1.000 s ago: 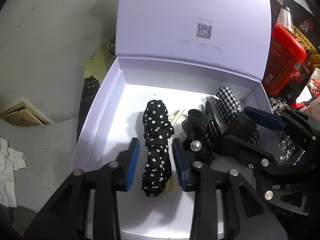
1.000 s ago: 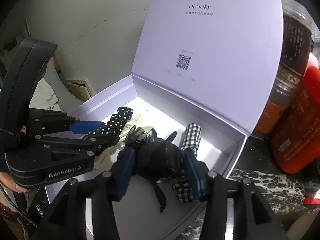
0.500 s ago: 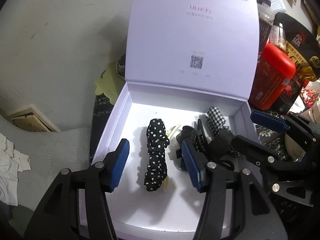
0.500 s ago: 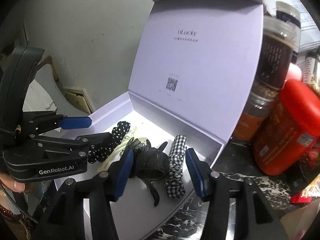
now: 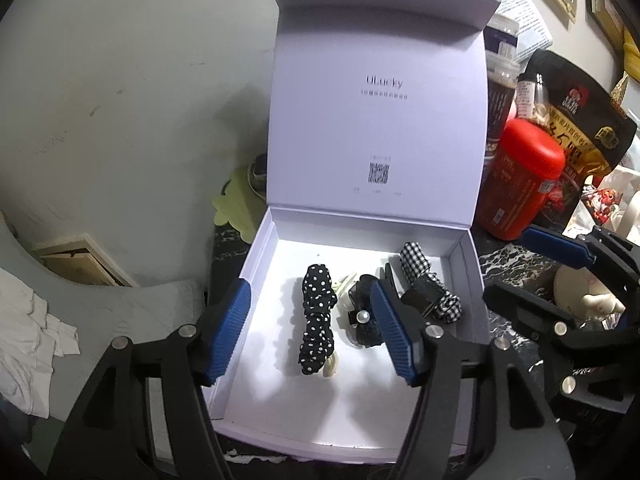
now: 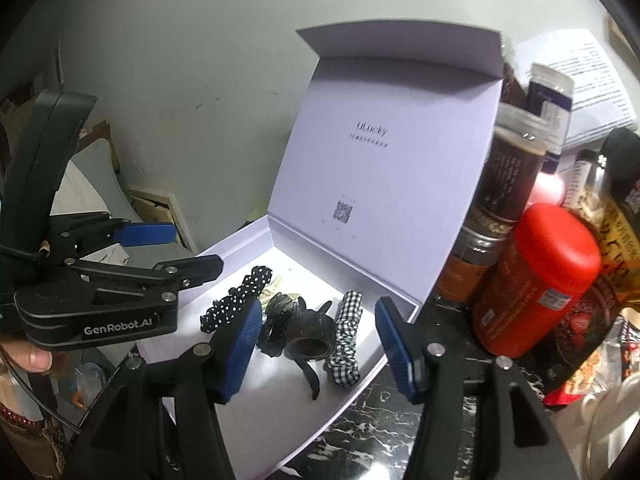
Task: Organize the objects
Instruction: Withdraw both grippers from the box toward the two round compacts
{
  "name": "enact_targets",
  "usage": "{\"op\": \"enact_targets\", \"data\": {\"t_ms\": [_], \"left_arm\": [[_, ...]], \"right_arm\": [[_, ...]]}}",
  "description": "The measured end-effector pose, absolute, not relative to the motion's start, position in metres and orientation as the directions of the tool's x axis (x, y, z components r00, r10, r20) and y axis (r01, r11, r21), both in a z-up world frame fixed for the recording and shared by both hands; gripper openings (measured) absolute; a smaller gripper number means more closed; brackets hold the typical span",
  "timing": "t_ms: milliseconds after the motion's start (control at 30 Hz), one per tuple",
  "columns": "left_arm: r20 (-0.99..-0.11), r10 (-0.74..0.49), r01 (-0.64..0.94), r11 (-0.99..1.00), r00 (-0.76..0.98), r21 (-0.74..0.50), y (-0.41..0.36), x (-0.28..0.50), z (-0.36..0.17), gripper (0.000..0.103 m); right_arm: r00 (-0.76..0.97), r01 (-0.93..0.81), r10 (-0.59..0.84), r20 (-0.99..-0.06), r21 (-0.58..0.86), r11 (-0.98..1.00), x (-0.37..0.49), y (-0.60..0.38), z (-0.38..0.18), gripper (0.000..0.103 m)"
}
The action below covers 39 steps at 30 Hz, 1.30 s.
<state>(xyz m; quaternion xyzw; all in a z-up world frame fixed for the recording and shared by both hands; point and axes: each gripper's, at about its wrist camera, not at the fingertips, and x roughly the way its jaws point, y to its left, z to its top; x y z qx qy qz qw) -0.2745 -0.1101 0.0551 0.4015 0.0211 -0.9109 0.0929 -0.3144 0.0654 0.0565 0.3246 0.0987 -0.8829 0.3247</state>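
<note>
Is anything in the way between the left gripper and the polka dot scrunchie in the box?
Nothing visible: the left gripper is open above the box, with the polka dot scrunchie lying uncovered between its fingers.

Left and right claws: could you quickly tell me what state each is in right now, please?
Left claw: open, holding nothing.
Right claw: open, holding nothing.

- A lived-in home, on a cluttered black marble-patterned countertop (image 6: 400,440).
- Food containers crowd one side: a red plastic canister (image 5: 520,184), a dark lidded jar (image 6: 508,176), a black snack bag (image 5: 580,128).
- A scuffed pale plaster wall (image 5: 140,100) stands behind.
</note>
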Motion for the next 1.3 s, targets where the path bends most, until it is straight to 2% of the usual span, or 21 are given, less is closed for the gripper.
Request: {"op": "enact_targets", "data": {"t_ms": [167, 500, 600, 1133, 1300], "left_arm": [[-0.703, -0.169, 0.221, -0.975, -0.69, 0.017, -0.105, -0.259, 0.072, 0.062], [-0.682, -0.207, 0.228, -0.972, -0.701, 0.06, -0.078, -0.224, 0.094, 0.064], [-0.676, -0.188, 0.227, -0.973, -0.713, 0.031, -0.072, -0.209, 0.101, 0.071], [-0.67, -0.203, 0.237, -0.971, -0.714, 0.043, -0.041, -0.138, 0.107, 0.072], [-0.678, -0.206, 0.231, -0.971, -0.705, 0.055, -0.033, -0.119, 0.104, 0.076]], "right_arm": [[-0.597, 0.621, -0.508, -0.621, 0.043, -0.782, -0.306, 0.073, 0.068, 0.063], [-0.621, 0.61, -0.494, -0.609, 0.021, -0.792, -0.267, 0.098, 0.083, 0.065], [-0.626, 0.605, -0.492, -0.605, 0.021, -0.796, -0.253, 0.107, 0.089, 0.065], [-0.643, 0.581, -0.472, -0.602, 0.017, -0.814, -0.171, 0.14, 0.103, 0.068], [-0.644, 0.573, -0.467, -0.606, 0.022, -0.82, -0.152, 0.147, 0.1, 0.07]]}}
